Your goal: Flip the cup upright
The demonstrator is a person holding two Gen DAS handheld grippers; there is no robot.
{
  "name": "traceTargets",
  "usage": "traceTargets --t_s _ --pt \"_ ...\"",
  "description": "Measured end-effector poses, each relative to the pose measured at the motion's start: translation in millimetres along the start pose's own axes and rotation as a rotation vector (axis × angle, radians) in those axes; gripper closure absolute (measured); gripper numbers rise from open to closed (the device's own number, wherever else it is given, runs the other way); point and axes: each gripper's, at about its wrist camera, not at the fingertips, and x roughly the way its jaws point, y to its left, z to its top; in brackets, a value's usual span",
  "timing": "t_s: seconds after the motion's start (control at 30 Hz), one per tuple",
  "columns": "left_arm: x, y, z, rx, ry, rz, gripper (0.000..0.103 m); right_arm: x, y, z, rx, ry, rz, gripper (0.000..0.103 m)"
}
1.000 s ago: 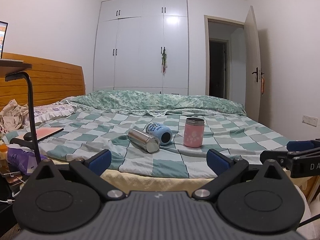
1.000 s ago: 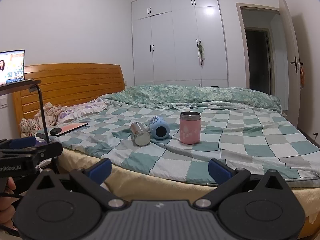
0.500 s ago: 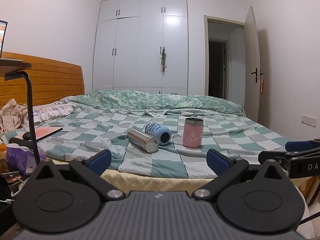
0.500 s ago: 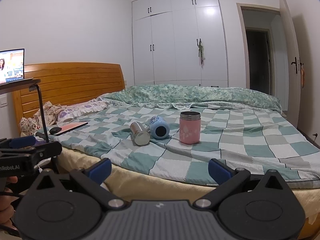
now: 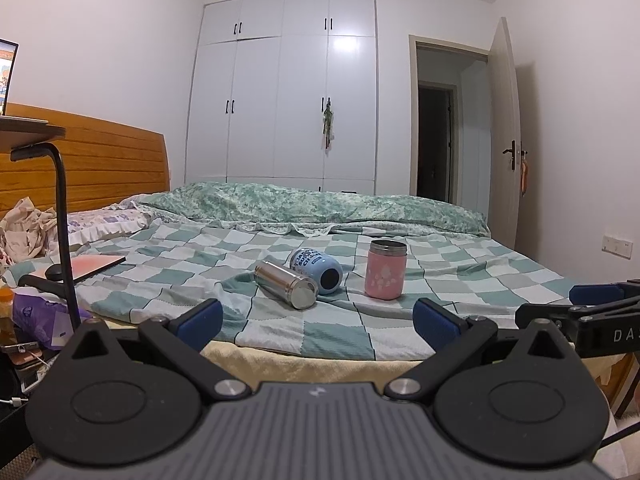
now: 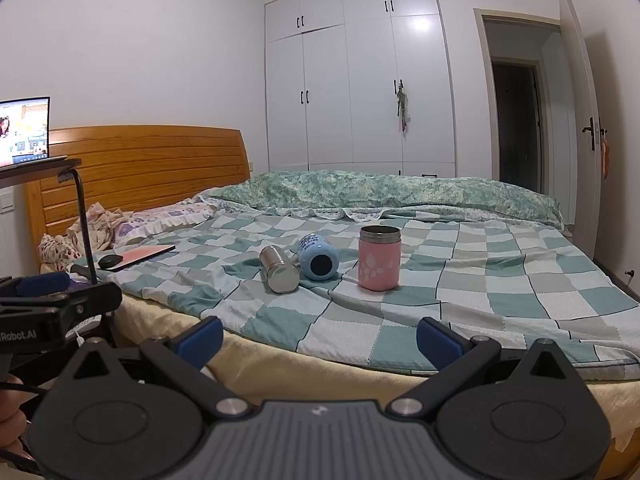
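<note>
Three cups sit mid-frame on the bed (image 5: 280, 332): steel cup (image 5: 285, 284) and blue cup (image 5: 318, 271) lying touching, pink cup (image 5: 386, 269) upright. Left gripper (image 5: 318, 316) and right gripper (image 6: 319, 336) fingers spread wide, empty.

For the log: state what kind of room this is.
A bedroom in a home, most likely. It has a bed with a checked cover and wooden headboard, a white wardrobe along the far wall, and an open door.

We list: white walls, white built-in wardrobe (image 5: 286, 88), open door (image 5: 506, 128), wooden headboard (image 6: 140, 168), bed (image 6: 500, 280) under green checked cover, lit screen (image 6: 24, 128) at left
</note>
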Motion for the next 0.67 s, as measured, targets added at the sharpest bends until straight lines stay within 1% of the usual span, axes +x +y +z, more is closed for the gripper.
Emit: traceTargets --t_s 0.43,0.67 --pt "-2.2 -0.6 -0.2 -0.004 -0.005 0.000 0.000 -0.5 -1.7 1.1 0.002 0.000 0.003 0.000" --pt "1.5 0.6 -0.7 -0.020 0.017 -0.002 0.000 -0.9 -0.9 0.8 0.003 0.003 0.003 0.000"
